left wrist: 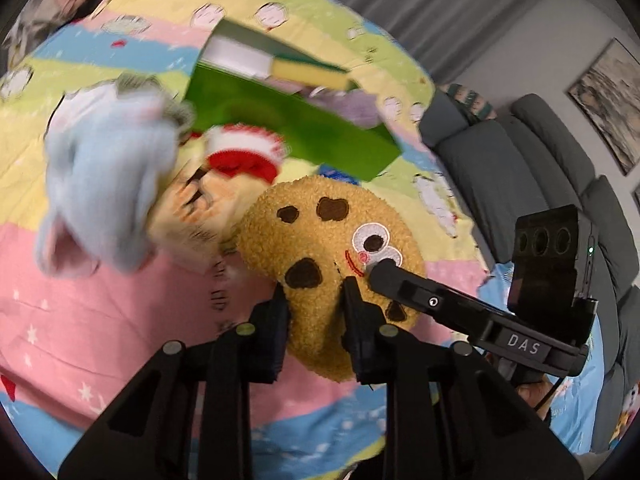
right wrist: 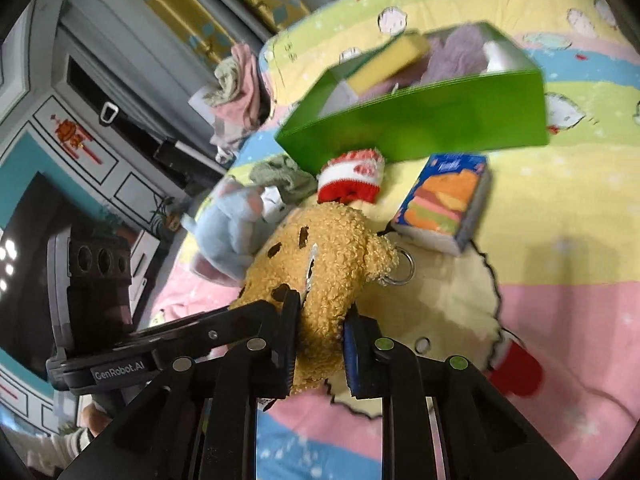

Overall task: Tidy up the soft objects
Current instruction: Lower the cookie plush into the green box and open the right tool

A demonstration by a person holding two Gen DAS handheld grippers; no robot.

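The round, tan, curly-pile cookie plush (left wrist: 320, 248), lying on the pastel striped bedspread (left wrist: 100, 320) before the green box (left wrist: 296, 128), is pinched at opposite edges by left gripper (left wrist: 314, 332) and right gripper (right wrist: 320, 344); it looks light, squashy, best gripped deep.

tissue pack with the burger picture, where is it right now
In the right wrist view the tissue pack lies on the striped bedsheet, just below the green box and right of the cookie plush.

"DAS" marks the right tool (left wrist: 376, 276); "GenRobot.AI" marks the left tool (right wrist: 280, 300).
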